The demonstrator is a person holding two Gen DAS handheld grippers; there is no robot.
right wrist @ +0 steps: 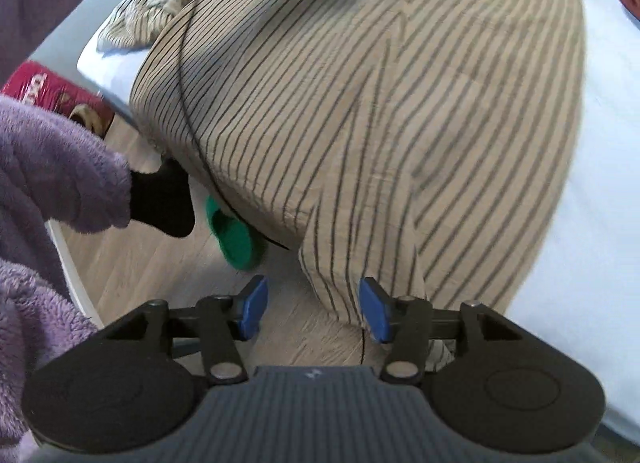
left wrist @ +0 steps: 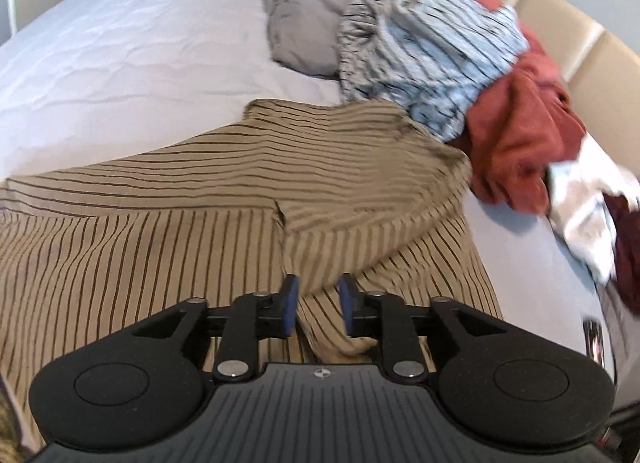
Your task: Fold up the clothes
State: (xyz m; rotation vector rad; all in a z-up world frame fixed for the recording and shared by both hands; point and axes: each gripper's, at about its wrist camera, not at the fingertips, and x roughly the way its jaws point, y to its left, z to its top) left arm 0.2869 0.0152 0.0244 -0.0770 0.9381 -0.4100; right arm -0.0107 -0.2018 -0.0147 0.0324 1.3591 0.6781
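Tan striped shirt (left wrist: 240, 199) lies spread on the bed (left wrist: 120, 63) for folding. Left claw (left wrist: 319, 309) narrowly straddles a fold; right claw (right wrist: 314, 309) gapes wide at the overhanging hem.

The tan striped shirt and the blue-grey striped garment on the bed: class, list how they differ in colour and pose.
The tan striped shirt is beige with dark stripes; the blue-grey striped garment is pale blue-grey. The tan striped shirt lies spread across the bed, hanging over its edge; the blue-grey striped garment sits crumpled in a heap beside a red garment. Both are striped.
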